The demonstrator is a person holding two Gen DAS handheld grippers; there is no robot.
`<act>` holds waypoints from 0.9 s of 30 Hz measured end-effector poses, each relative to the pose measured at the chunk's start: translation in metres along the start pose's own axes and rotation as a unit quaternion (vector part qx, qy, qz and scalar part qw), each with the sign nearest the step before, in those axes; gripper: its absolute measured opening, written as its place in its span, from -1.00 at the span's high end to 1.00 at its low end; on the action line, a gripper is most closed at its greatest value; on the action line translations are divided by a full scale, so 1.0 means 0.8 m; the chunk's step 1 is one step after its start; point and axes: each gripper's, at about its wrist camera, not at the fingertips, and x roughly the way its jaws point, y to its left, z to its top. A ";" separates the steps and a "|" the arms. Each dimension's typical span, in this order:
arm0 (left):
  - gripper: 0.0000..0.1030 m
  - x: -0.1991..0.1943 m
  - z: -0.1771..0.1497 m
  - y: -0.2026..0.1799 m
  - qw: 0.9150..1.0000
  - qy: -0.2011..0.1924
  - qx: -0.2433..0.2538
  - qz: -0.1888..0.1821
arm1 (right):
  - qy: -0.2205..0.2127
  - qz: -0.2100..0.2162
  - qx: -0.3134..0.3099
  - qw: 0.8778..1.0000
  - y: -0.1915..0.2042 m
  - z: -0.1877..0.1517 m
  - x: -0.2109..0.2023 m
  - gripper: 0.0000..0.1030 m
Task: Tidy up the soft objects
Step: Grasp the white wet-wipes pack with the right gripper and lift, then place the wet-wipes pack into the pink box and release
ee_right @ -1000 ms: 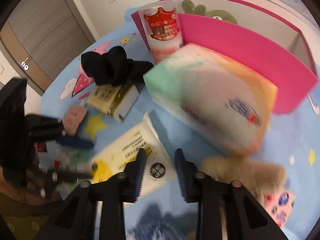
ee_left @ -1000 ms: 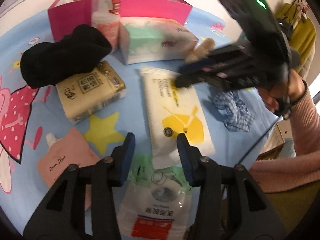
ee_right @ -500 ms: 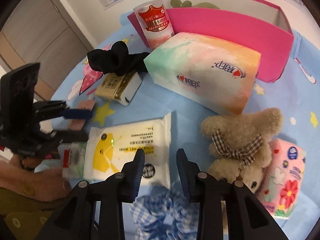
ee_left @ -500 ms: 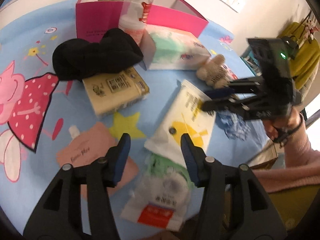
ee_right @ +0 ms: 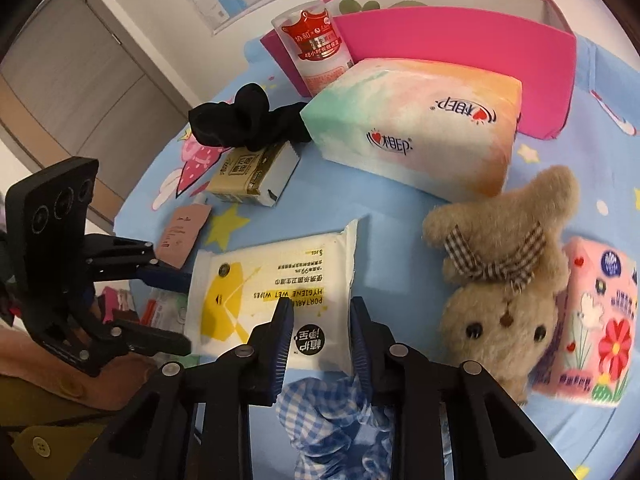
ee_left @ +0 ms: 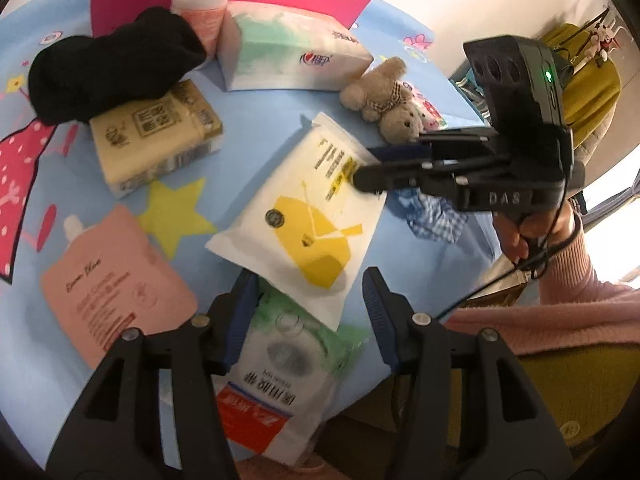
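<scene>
Right wrist view: the right gripper (ee_right: 320, 332) hangs with jaws spread and empty over the near short end of the wipes pack (ee_right: 276, 300), whose long axis runs leftward from them toward the left gripper (ee_right: 176, 308). A checked scrunchie (ee_right: 336, 420) lies just below the jaws, a teddy (ee_right: 504, 276) to the right. From the left wrist, the left gripper (ee_left: 308, 316) is spread too, empty, at the pack's (ee_left: 304, 216) opposite corner above a mask packet (ee_left: 276, 372). Either hand seems equally close. The pink box (ee_right: 480, 52) stands well beyond.
</scene>
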 end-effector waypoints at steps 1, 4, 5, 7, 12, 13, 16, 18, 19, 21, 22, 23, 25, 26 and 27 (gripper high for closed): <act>-0.07 0.001 0.002 0.001 1.000 -0.002 -0.003 0.002 | -0.002 0.001 0.003 1.000 0.000 -0.001 -0.001 0.45; -0.04 0.009 0.013 0.001 1.000 -0.007 -0.015 0.008 | -0.010 0.013 0.017 1.000 -0.004 -0.006 -0.008 0.45; -0.02 0.008 0.015 0.002 1.000 -0.012 -0.017 0.014 | -0.012 0.015 0.020 1.000 -0.004 -0.008 -0.009 0.45; 0.01 0.002 0.019 0.005 0.999 -0.021 -0.017 0.030 | -0.023 0.030 0.032 0.999 -0.007 -0.011 -0.016 0.45; 0.04 -0.021 0.037 0.005 0.998 -0.055 -0.013 0.040 | -0.062 0.043 0.031 0.997 -0.001 -0.008 -0.047 0.49; 0.04 -0.028 0.043 0.003 0.997 -0.065 -0.011 0.042 | -0.069 0.039 0.027 0.996 0.002 -0.006 -0.054 0.49; 0.04 -0.045 0.060 -0.008 0.995 -0.089 0.007 0.054 | -0.093 0.028 0.014 0.995 0.011 0.003 -0.077 0.49; 0.04 -0.053 0.076 -0.017 0.993 -0.101 0.020 0.059 | -0.106 0.023 0.012 0.994 0.012 0.009 -0.090 0.49; 0.04 -0.057 0.086 -0.023 0.992 -0.108 0.028 0.061 | -0.115 0.018 0.010 0.993 0.013 0.012 -0.098 0.49; 0.04 -0.065 0.108 -0.031 0.990 -0.119 0.042 0.068 | -0.132 0.003 0.011 0.991 0.015 0.021 -0.112 0.49; 0.04 -0.068 0.121 -0.037 0.988 -0.125 0.050 0.072 | -0.139 -0.001 0.010 0.990 0.012 0.026 -0.120 0.49; 0.04 -0.071 0.132 -0.041 0.987 -0.128 0.057 0.076 | -0.146 -0.006 0.010 0.989 0.010 0.030 -0.127 0.49; 0.04 -0.079 0.157 -0.047 0.985 -0.136 0.068 0.081 | -0.162 -0.019 0.011 0.987 0.005 0.043 -0.140 0.49; 0.04 -0.080 0.169 -0.050 0.985 -0.137 0.070 0.083 | -0.169 -0.022 0.011 0.985 0.004 0.050 -0.145 0.49; 0.04 -0.080 0.184 -0.052 0.984 -0.138 0.072 0.083 | -0.176 -0.027 0.011 0.984 0.002 0.057 -0.151 0.49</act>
